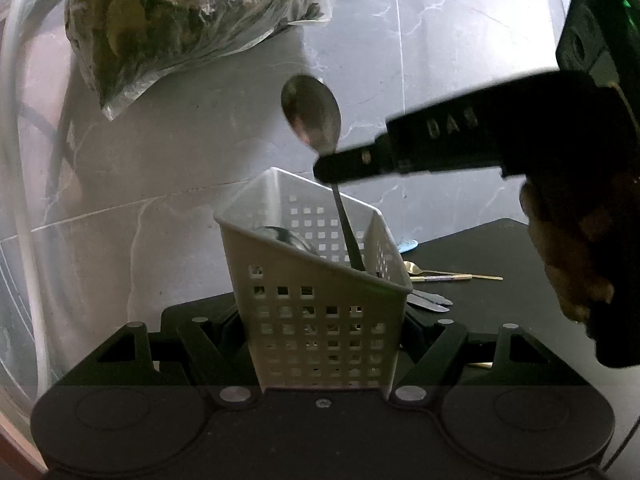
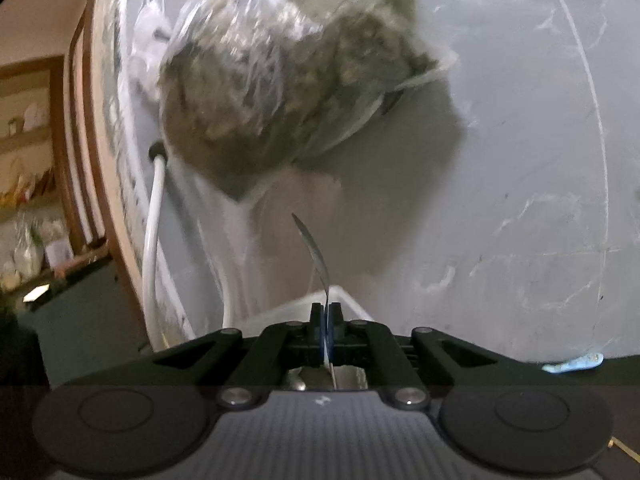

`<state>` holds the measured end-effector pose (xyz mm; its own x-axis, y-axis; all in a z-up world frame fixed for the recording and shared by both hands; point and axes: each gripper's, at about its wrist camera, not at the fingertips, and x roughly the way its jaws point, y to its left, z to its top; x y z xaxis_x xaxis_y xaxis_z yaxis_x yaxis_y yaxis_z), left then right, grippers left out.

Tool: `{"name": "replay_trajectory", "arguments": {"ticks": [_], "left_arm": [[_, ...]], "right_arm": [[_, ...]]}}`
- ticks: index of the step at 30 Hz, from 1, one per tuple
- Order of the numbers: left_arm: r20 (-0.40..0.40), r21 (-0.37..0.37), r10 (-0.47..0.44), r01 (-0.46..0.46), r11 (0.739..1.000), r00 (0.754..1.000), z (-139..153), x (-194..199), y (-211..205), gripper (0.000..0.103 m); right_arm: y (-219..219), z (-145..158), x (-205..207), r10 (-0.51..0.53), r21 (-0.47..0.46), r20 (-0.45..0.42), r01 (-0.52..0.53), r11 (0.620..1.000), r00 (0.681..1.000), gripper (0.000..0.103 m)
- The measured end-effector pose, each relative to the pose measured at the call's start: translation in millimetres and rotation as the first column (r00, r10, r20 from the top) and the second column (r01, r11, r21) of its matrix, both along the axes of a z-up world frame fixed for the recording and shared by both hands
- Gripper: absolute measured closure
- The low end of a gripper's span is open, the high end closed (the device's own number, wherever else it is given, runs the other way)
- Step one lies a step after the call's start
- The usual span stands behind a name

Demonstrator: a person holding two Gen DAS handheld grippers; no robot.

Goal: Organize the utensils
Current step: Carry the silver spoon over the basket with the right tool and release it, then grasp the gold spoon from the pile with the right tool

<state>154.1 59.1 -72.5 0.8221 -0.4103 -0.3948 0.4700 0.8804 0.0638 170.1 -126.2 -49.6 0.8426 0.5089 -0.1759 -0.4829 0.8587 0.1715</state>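
Left wrist view: your left gripper (image 1: 326,344) is clamped across the white perforated basket (image 1: 316,280), its jaws bearing on the two side walls, and the basket stands tilted on the black counter (image 1: 500,248). Keep that hold firm and level; the basket is light and will likely tip if you slacken while a utensil drops in.

At centre, the steel spoon (image 1: 312,112) stands bowl-up, its handle already down inside the basket beside another rounded metal piece. Your right gripper (image 1: 332,168) crosses the neck of the spoon from the right. In the right wrist view the pads (image 2: 320,320) sit close on either side of the thin shaft; I cannot tell whether they press on it or have let go. I judge the step to be the release: part the jaws fully, let the handle settle against the basket wall, then draw away sideways so you do not drag the spoon out.

Left of the work, a white hose (image 1: 24,160) runs down the tiled wall. Above hangs a plastic bag of greens (image 1: 180,20), close over the spoon bowl; avoid lifting into it. To the right, more cutlery (image 1: 436,278) lies on the counter, waiting.
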Motion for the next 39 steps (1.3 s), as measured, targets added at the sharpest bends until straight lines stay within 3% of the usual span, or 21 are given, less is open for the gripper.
{"name": "replay_trajectory", "arguments": {"ticks": [1,2,3,7,9,10,12,15,19,24,27,31,39], "left_arm": [[0.000,0.001,0.000,0.000,1.000,1.000,-0.3,-1.3,-0.2,0.026],[0.000,0.001,0.000,0.000,1.000,1.000,-0.2,-1.6,-0.5,0.026],[-0.001,0.000,0.000,0.000,1.000,1.000,-0.2,-2.8,-0.2,0.026],[-0.003,0.001,0.012,-0.012,1.000,1.000,-0.1,-4.0,-3.0,0.026],[-0.004,0.004,0.018,-0.018,1.000,1.000,0.2,-3.9,-4.2,0.026],[-0.005,0.005,0.020,-0.020,1.000,1.000,0.2,-4.1,-4.7,0.026],[-0.005,0.006,0.027,-0.027,1.000,1.000,-0.2,-5.4,-6.2,0.026],[-0.008,0.007,0.043,-0.043,0.999,0.999,0.3,-6.5,-9.4,0.026],[-0.010,0.009,0.069,-0.069,0.998,0.998,1.0,-6.6,-13.7,0.026],[-0.011,0.013,0.109,-0.109,0.994,0.994,1.5,-6.6,-21.8,0.026],[-0.008,0.012,0.139,-0.139,0.990,0.990,0.6,-6.7,-26.9,0.026],[-0.006,0.013,0.180,-0.180,0.984,0.984,0.4,-7.2,-34.3,0.026],[-0.002,0.012,0.229,-0.229,0.973,0.973,0.2,-10.0,-43.9,0.026]], "right_arm": [[-1.4,-0.1,-1.9,0.011,0.000,-0.002,-0.011,1.000,1.000,0.080],[-5.1,-1.2,-6.1,0.021,0.006,-0.001,-0.021,1.000,1.000,0.061],[-8.3,-0.6,-8.4,0.026,0.014,0.001,-0.026,1.000,1.000,0.054],[-27.8,3.7,-9.9,0.012,0.044,-0.016,-0.011,0.999,1.000,0.040],[-43.4,4.7,-11.4,-0.010,0.055,-0.024,0.012,0.998,1.000,0.024],[-54.4,4.9,-11.6,-0.030,0.051,-0.027,0.032,0.998,0.999,0.020],[-74.0,1.7,-9.1,-0.062,0.027,-0.042,0.063,0.998,0.997,0.009],[-103.8,-8.2,4.5,-0.112,-0.046,-0.108,0.107,0.993,0.988,0.003],[-136.6,-29.7,39.1,-0.174,-0.172,-0.218,0.137,0.976,0.960,0.002],[-161.2,-55.4,95.8,-0.186,-0.268,-0.314,0.101,0.958,0.931,0.003],[-168.2,-69.0,128.5,-0.176,-0.286,-0.338,0.077,0.955,0.924,0.013],[-168.2,-76.8,155.7,-0.092,-0.278,-0.365,-0.014,0.961,0.926,0.017],[-149.4,-84.0,161.3,-0.032,-0.404,-0.341,-0.115,0.907,0.939,0.041]]}}
